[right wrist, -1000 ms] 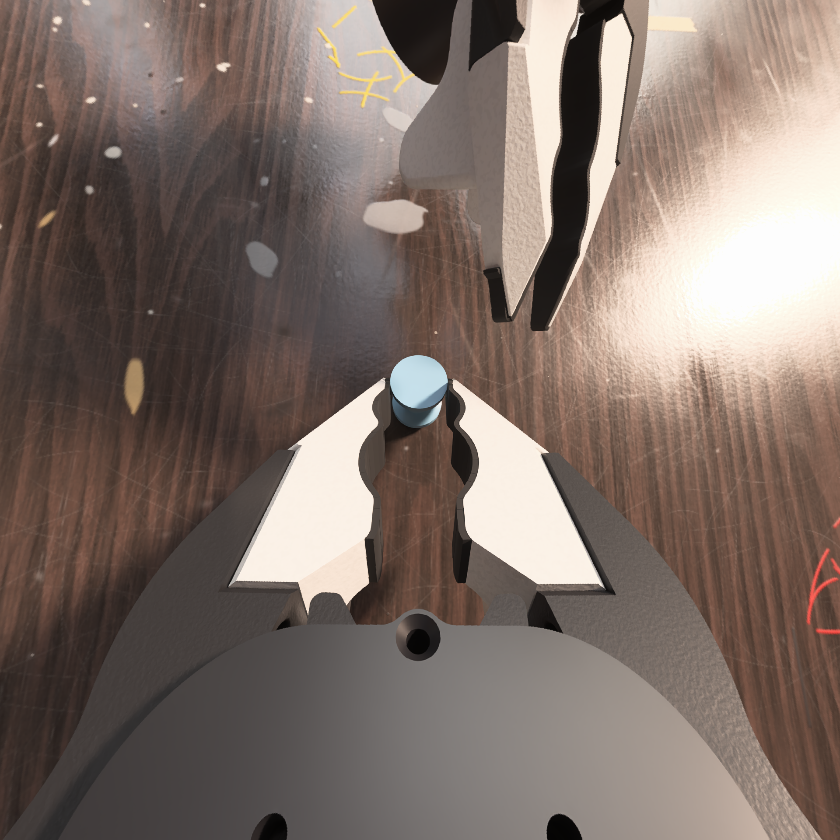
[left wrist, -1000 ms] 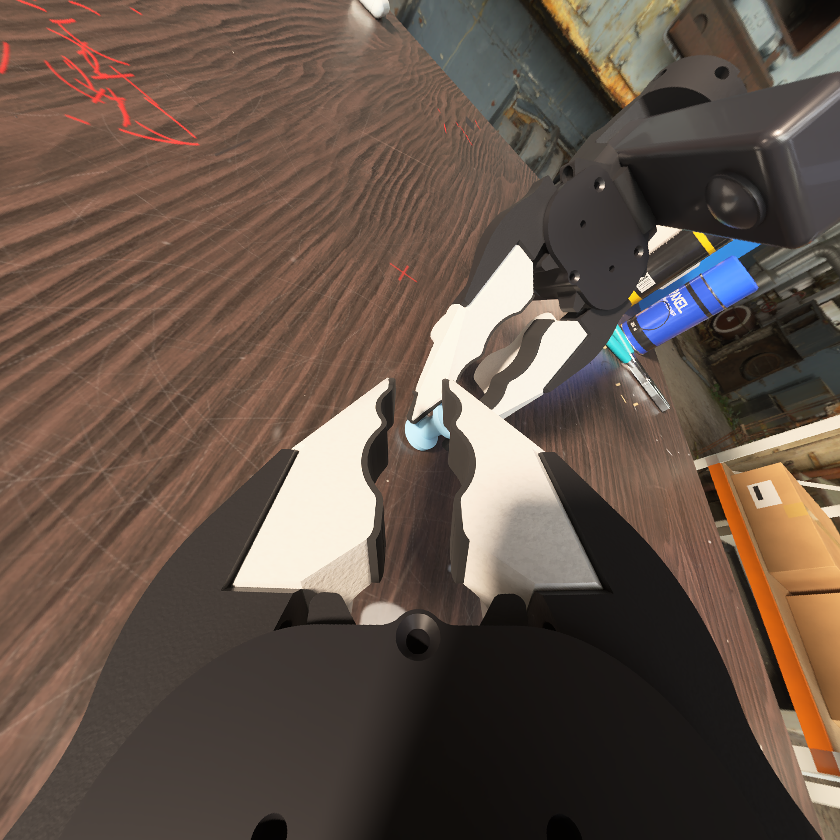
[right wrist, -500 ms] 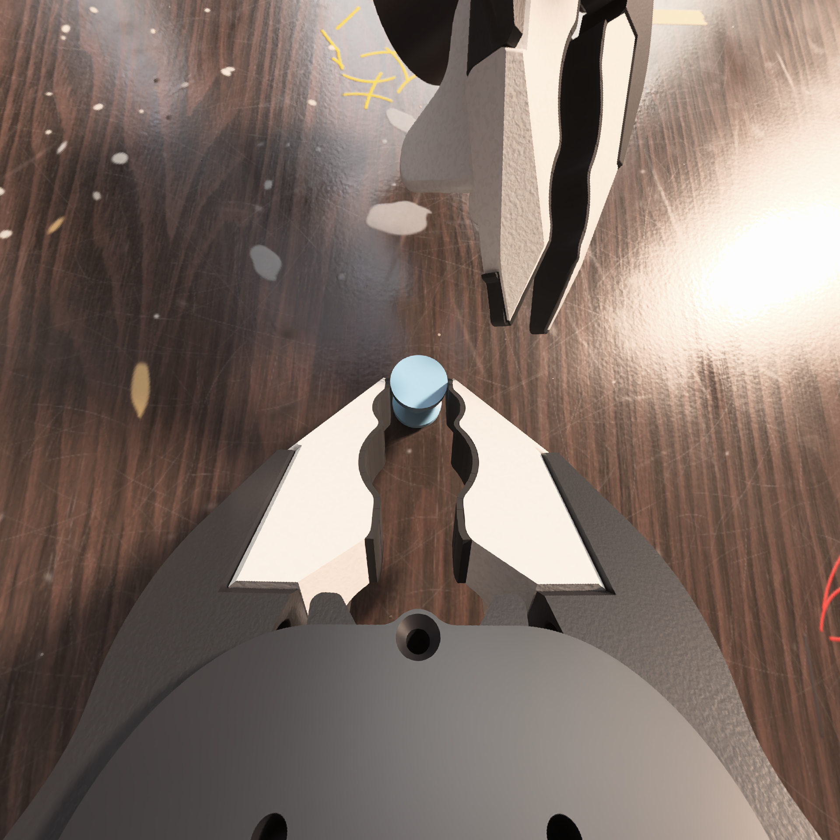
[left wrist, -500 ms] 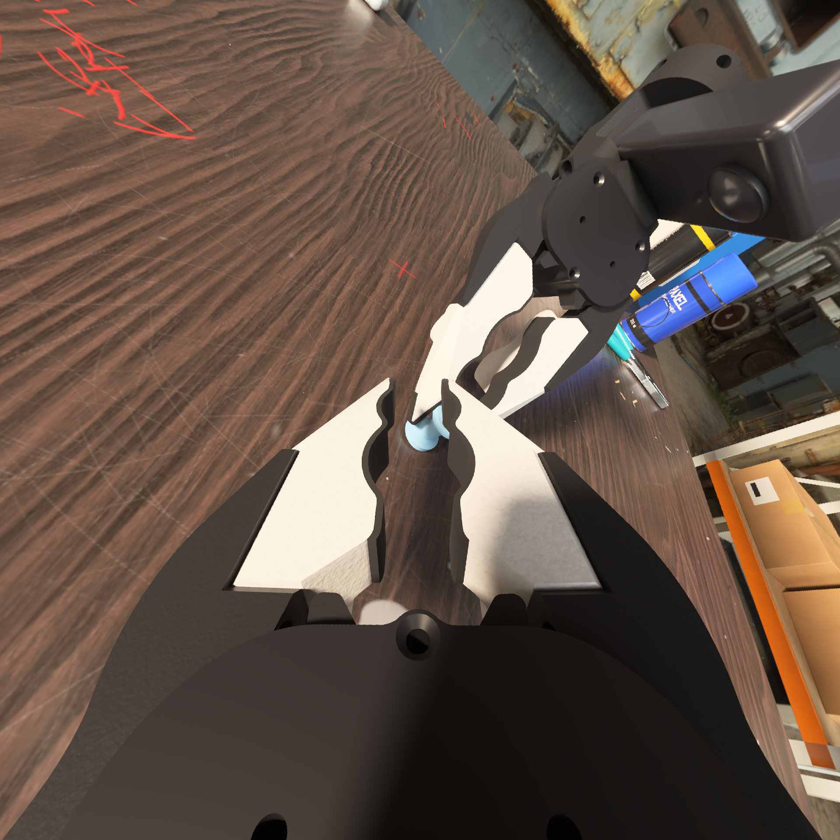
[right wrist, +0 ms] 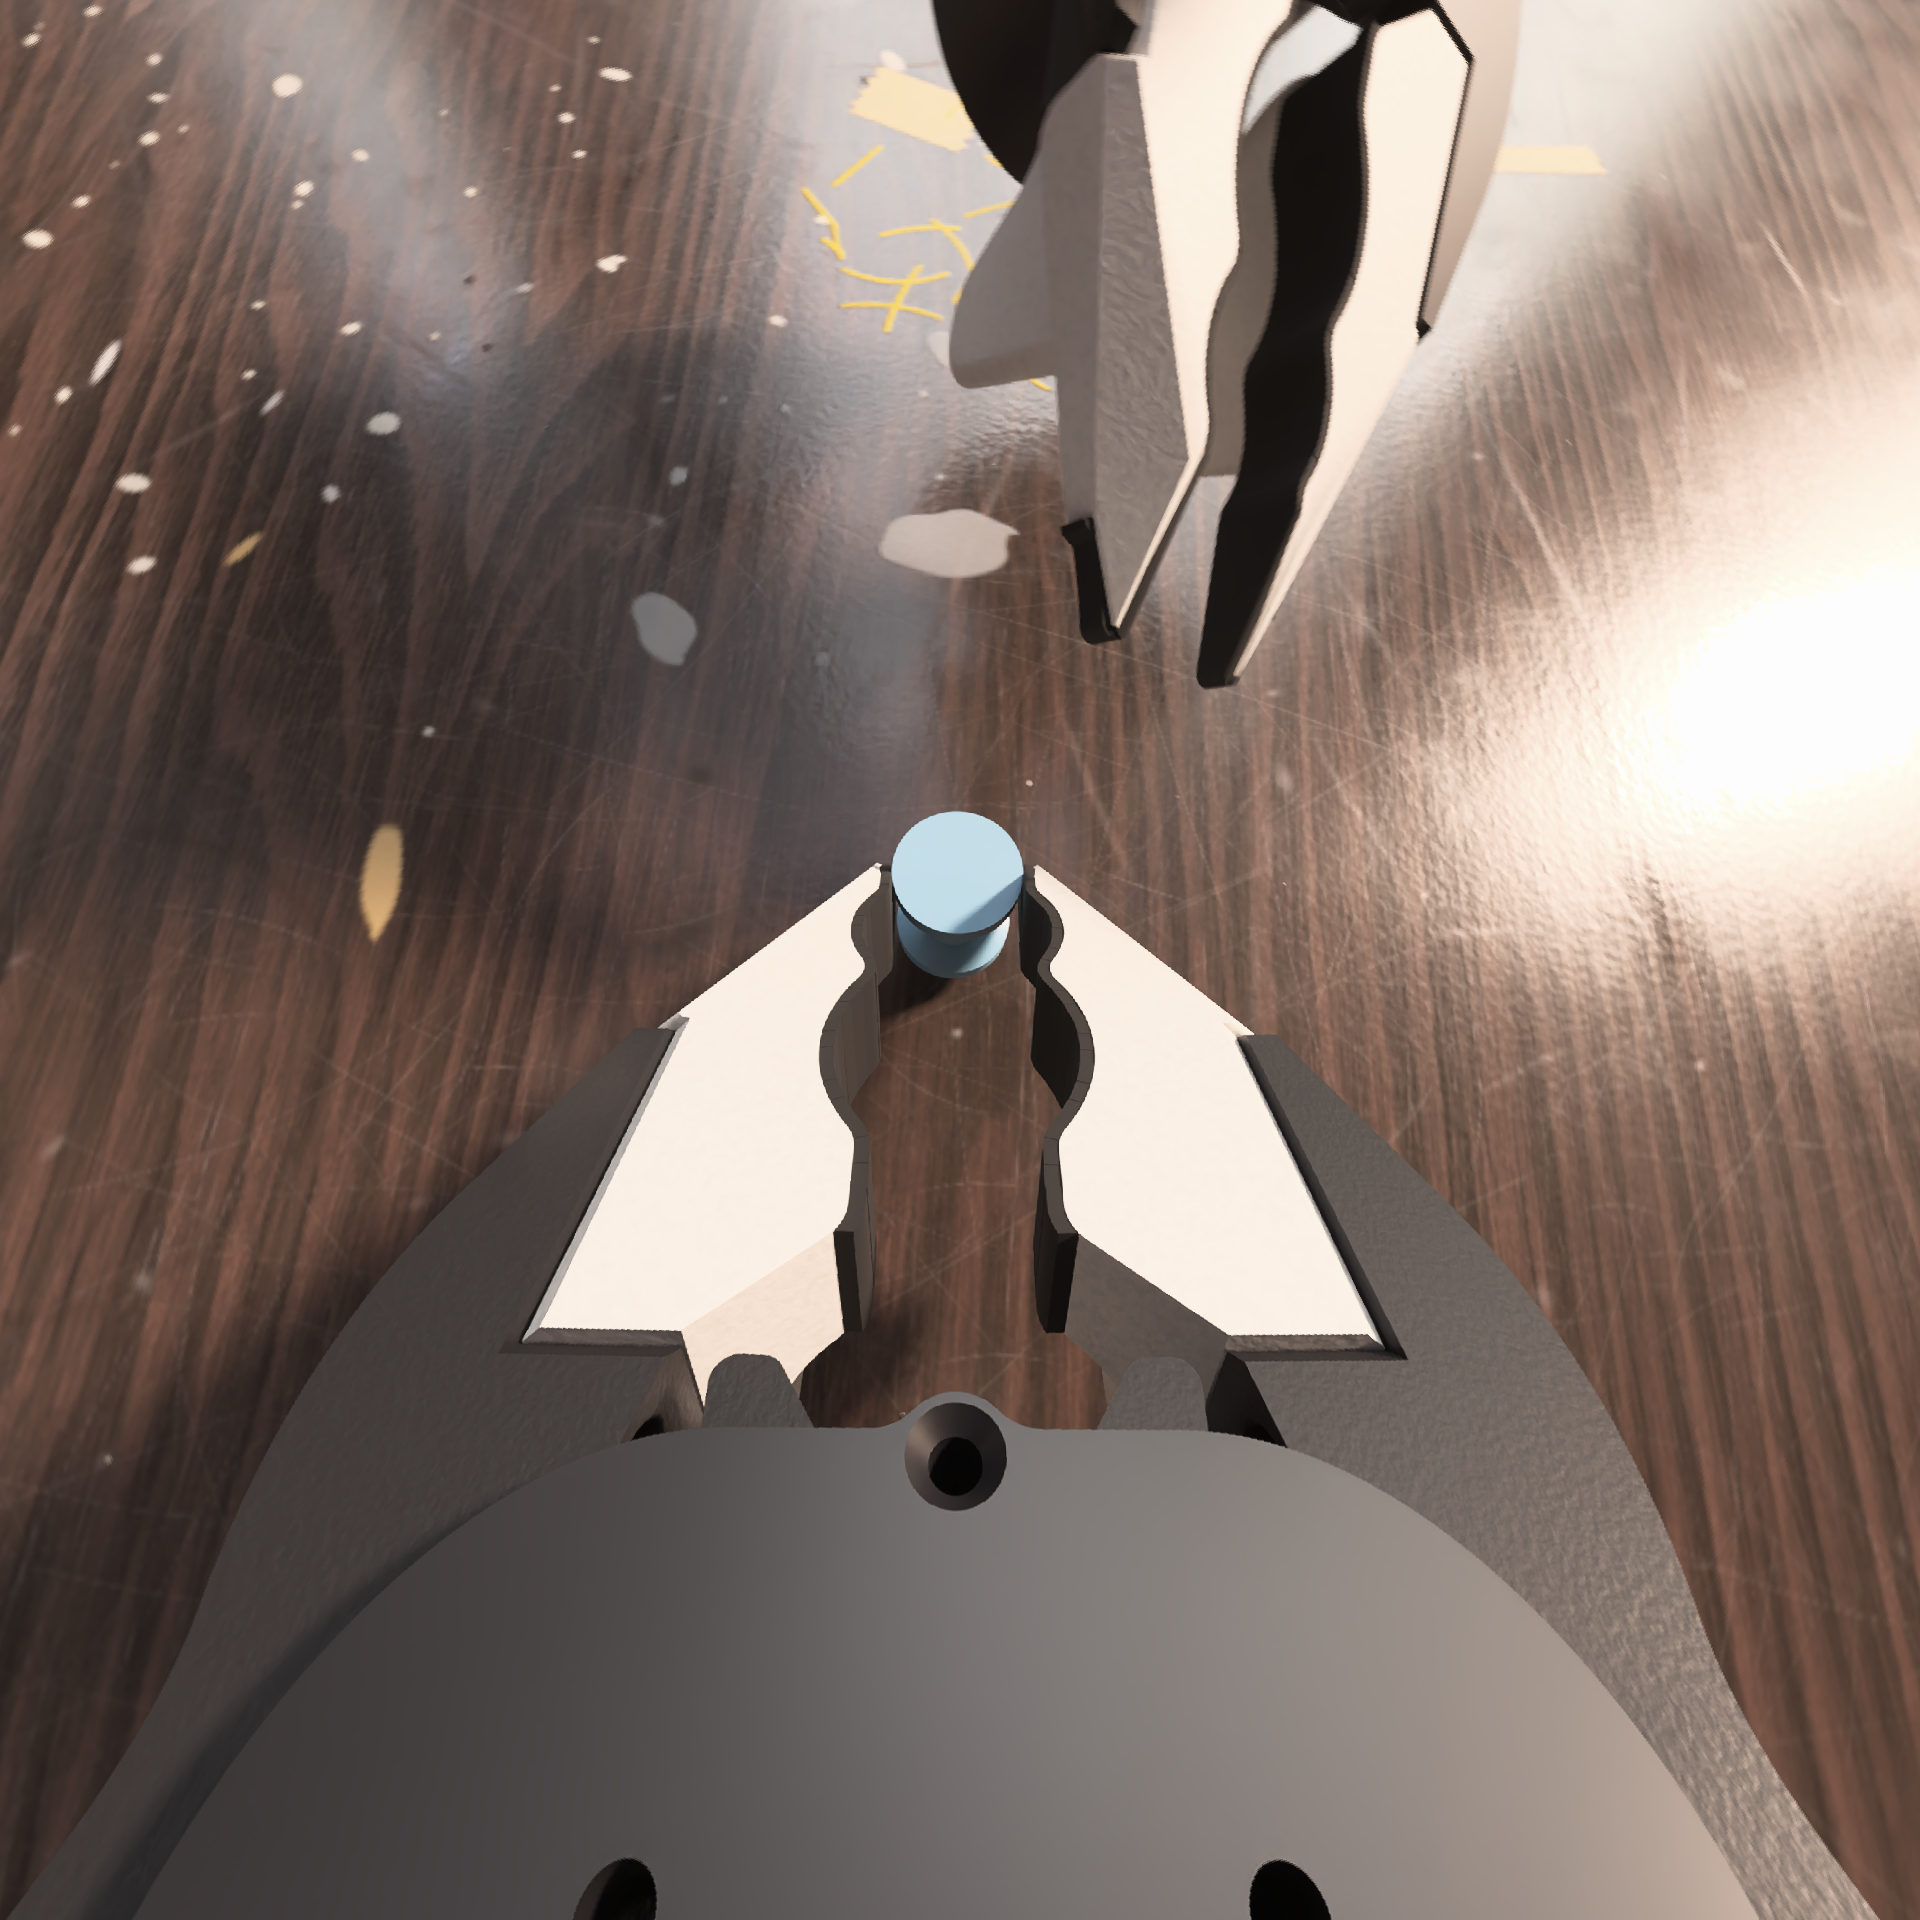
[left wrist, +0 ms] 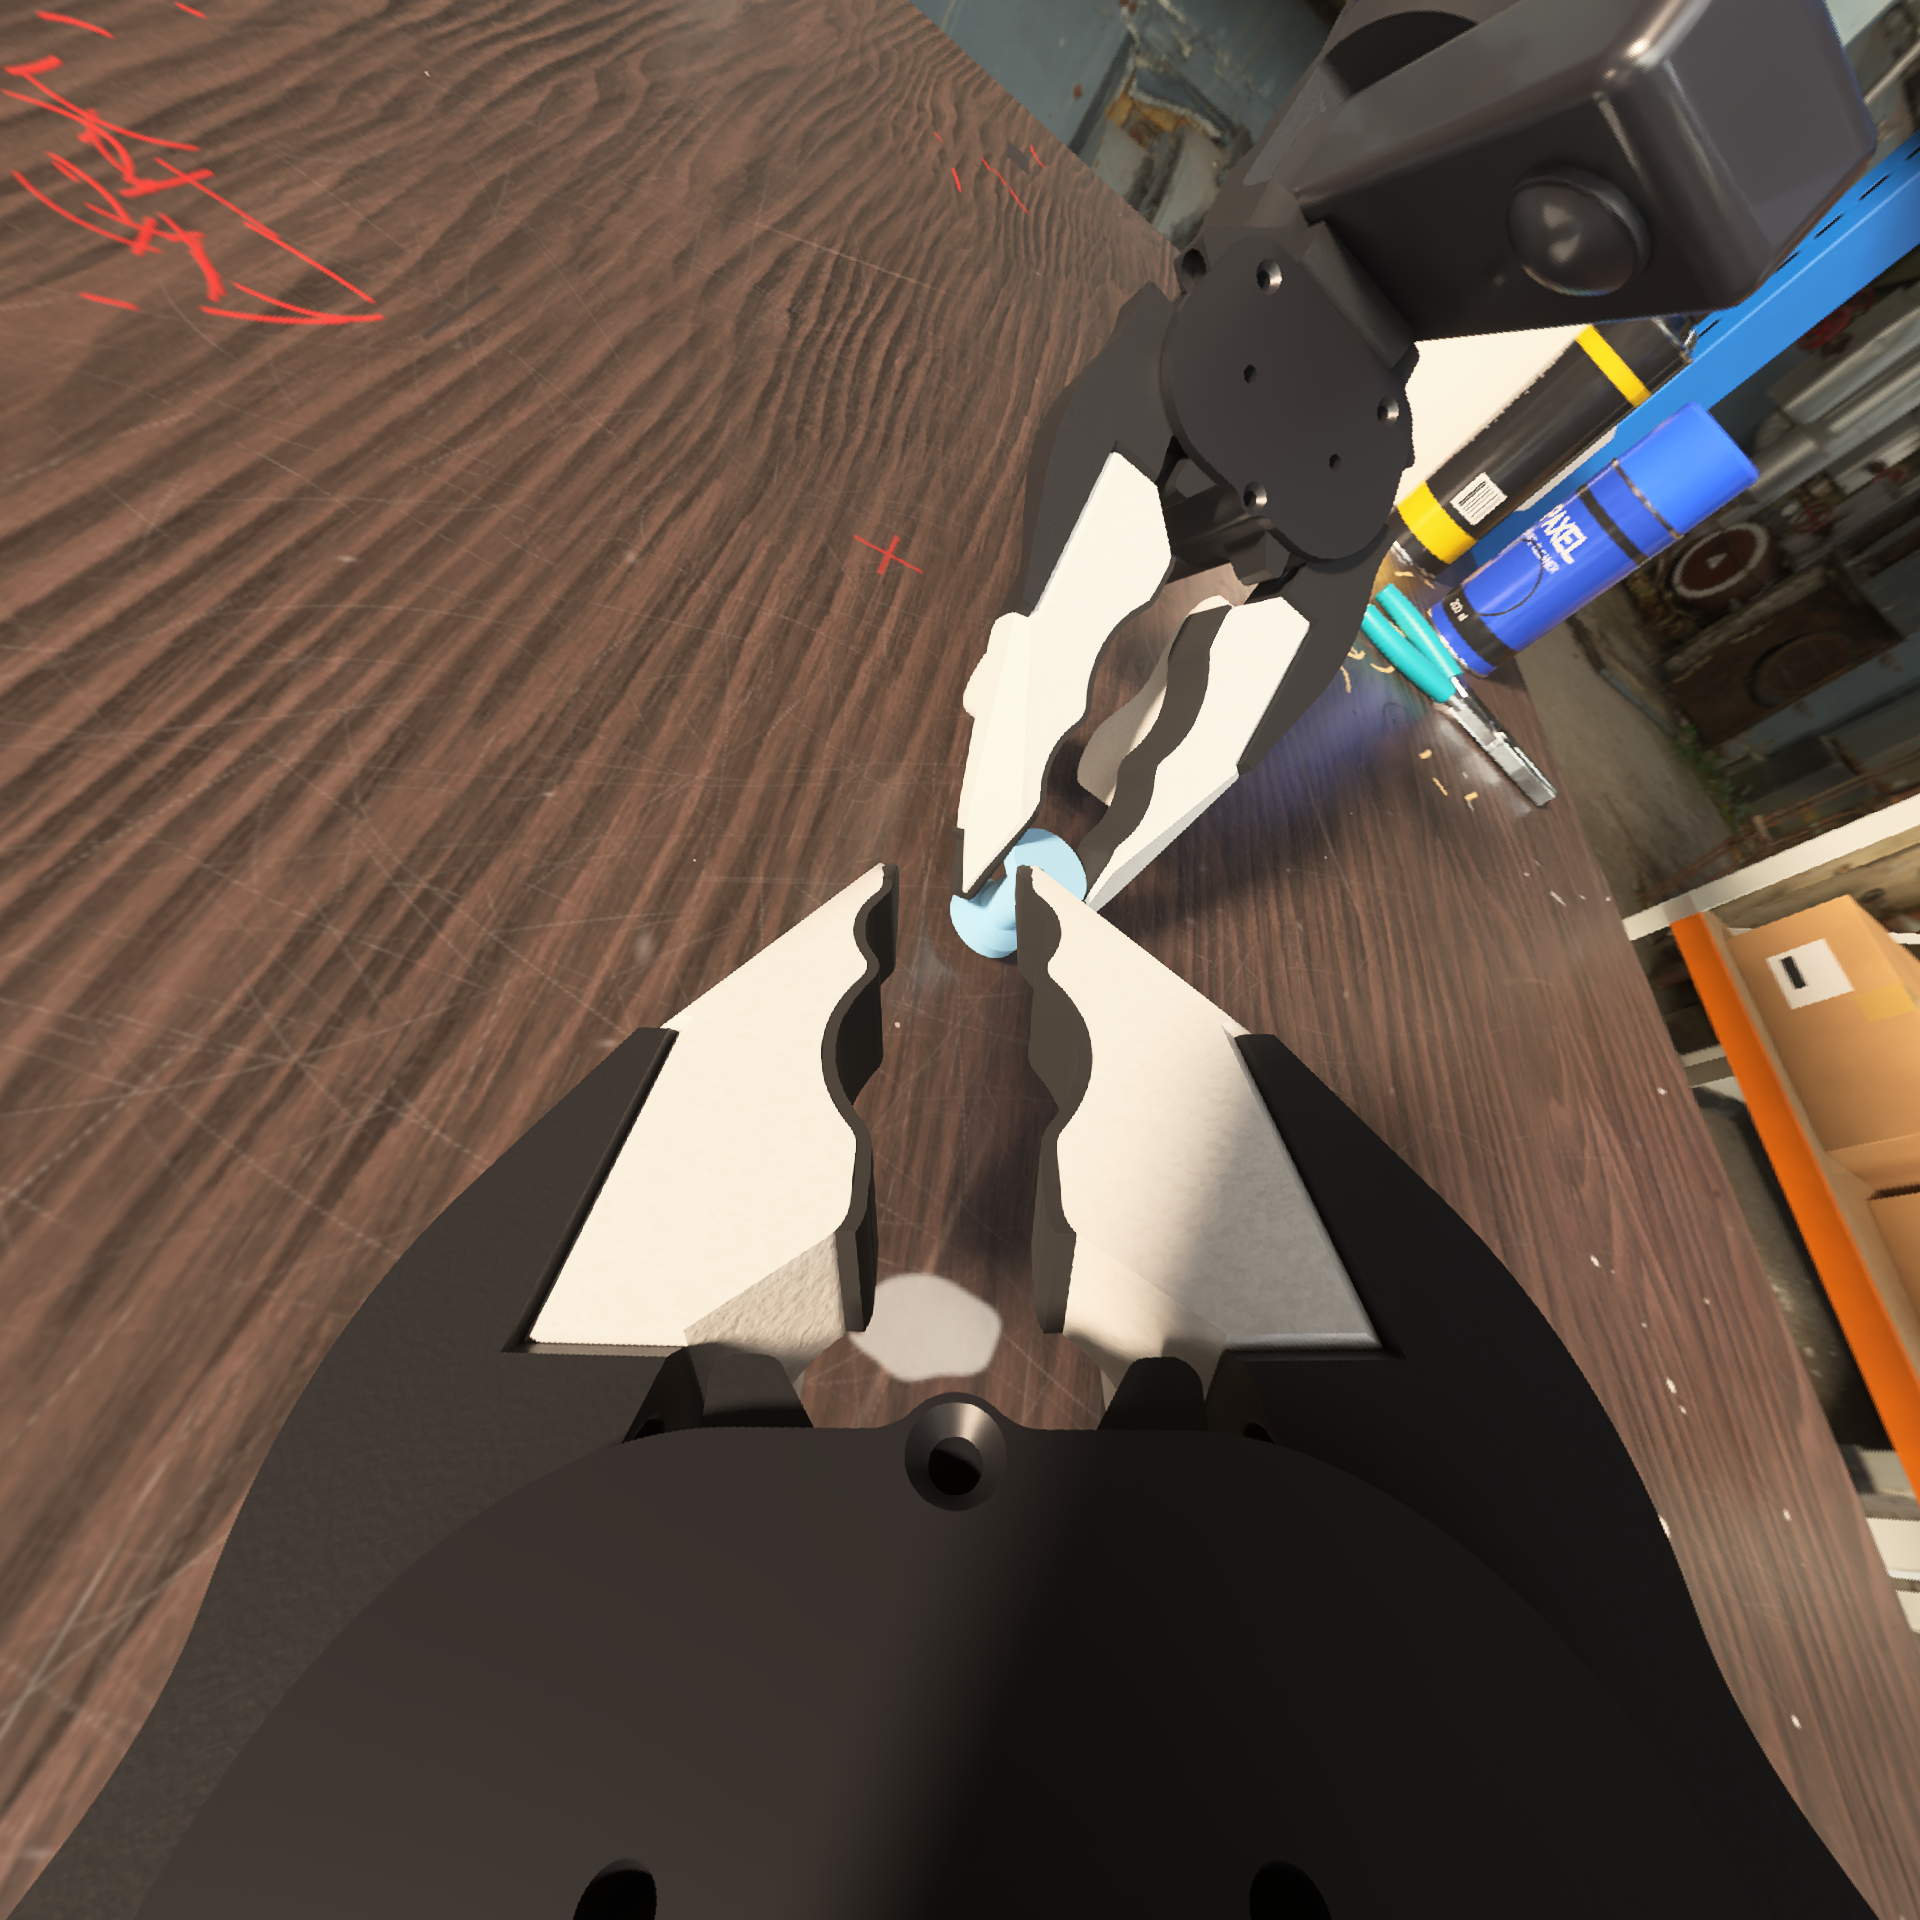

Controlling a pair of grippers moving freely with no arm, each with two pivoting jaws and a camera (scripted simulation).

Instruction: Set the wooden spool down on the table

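The small pale-blue flanged wooden spool [right wrist: 956,906] sits pinched at the very tips of the right hand-held gripper [right wrist: 957,899], its long axis pointing down at the dark scratched wood-grain counter [right wrist: 312,935], which looks close beneath. The left hand-held gripper [left wrist: 954,896] hovers just beside, narrowly parted and empty. Release looks imminent. Blue and black-yellow cylinders [left wrist: 1590,540] lie at the counter's far edge.

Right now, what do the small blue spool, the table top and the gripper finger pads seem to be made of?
The spool looks painted or plastic: flat matte pale blue, no grain visible, though the task calls it wooden. The table looks like dark varnished wood: clear grain, glossy glare, fine scratches, paint flecks. The right gripper has cream fingers with a matte, slightly grainy surface, perhaps printed plastic; exact material is uncertain.
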